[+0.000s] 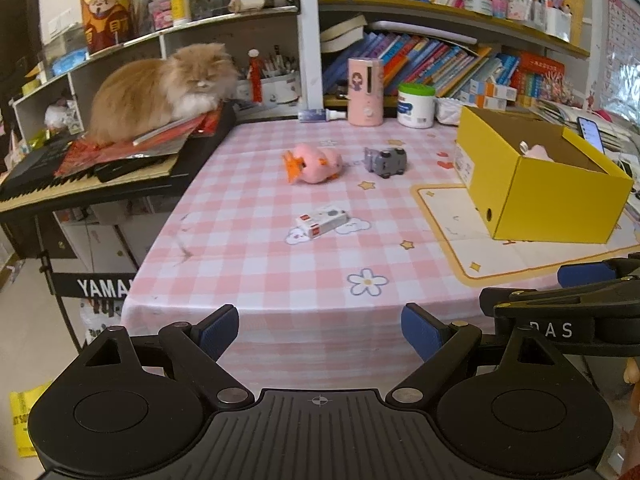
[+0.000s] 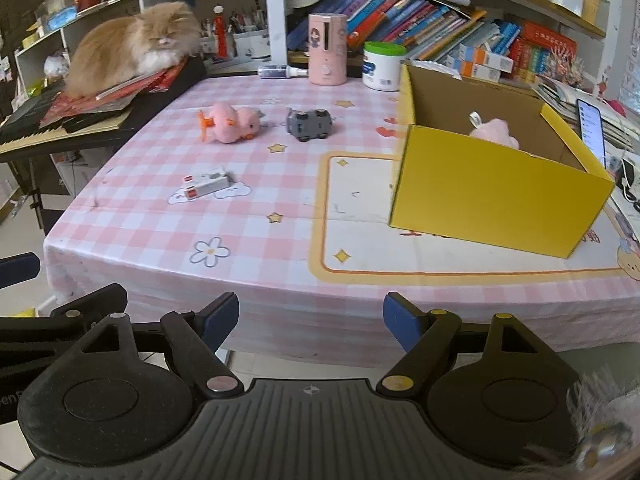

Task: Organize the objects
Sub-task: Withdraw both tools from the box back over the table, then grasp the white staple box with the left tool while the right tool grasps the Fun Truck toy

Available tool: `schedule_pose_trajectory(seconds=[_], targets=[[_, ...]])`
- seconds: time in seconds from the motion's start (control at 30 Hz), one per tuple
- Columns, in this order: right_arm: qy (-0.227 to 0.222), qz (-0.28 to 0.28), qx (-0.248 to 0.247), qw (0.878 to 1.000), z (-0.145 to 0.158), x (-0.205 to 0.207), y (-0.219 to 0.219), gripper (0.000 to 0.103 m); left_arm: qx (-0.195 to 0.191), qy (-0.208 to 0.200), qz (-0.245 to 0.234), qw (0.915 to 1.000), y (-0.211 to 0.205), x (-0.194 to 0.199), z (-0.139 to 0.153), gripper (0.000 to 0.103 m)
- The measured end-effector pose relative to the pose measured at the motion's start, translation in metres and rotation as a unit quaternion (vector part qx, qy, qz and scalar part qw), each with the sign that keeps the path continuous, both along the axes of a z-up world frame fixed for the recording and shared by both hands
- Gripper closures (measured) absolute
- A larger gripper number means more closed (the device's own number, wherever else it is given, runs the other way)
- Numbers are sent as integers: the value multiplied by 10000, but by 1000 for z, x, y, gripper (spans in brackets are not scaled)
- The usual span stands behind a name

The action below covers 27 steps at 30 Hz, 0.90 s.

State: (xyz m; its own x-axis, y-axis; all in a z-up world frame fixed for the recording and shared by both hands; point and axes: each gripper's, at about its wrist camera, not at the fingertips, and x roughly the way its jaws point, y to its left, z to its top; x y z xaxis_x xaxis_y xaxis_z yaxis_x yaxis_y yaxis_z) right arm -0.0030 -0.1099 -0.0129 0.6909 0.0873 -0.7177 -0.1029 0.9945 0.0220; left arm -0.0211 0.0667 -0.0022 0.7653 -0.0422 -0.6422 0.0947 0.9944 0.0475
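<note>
On the pink checked tablecloth [image 1: 256, 264] lie a pink plush duck [image 1: 314, 162] [image 2: 232, 122], a grey toy car [image 1: 385, 160] [image 2: 309, 123] tipped on its side, and a small white and red box [image 1: 322, 221] [image 2: 208, 184]. A yellow cardboard box [image 1: 560, 200] [image 2: 492, 196] stands open at the right, a pink plush toy [image 2: 496, 132] inside it. My left gripper [image 1: 320, 332] hangs open before the table's near edge, nothing between its blue pads. My right gripper [image 2: 311, 322] is likewise open and empty, off the near edge and to the right of the left one.
A fluffy orange cat [image 1: 160, 88] lies on red papers atop a keyboard [image 1: 80, 176] left of the table. A pink cylinder [image 1: 365, 92], a white jar [image 1: 416, 105] and bookshelves [image 1: 440, 56] line the back. A phone [image 2: 591, 130] leans behind the yellow box.
</note>
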Motion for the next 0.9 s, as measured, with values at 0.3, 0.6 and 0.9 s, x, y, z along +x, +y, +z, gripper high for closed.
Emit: schedule_pose_trajectory(seconds=[0.3, 0.6, 0.9], targets=[[14, 125, -13, 9999, -1, 9, 12, 25, -40, 48, 126, 9999, 8, 8, -3, 13], [48, 287, 18, 9996, -6, 39, 19, 27, -23, 108, 300, 9995, 13, 37, -6, 13], [76, 484, -3, 9988, -5, 89, 23, 28, -109, 201, 485, 9986, 14, 77, -10, 13]])
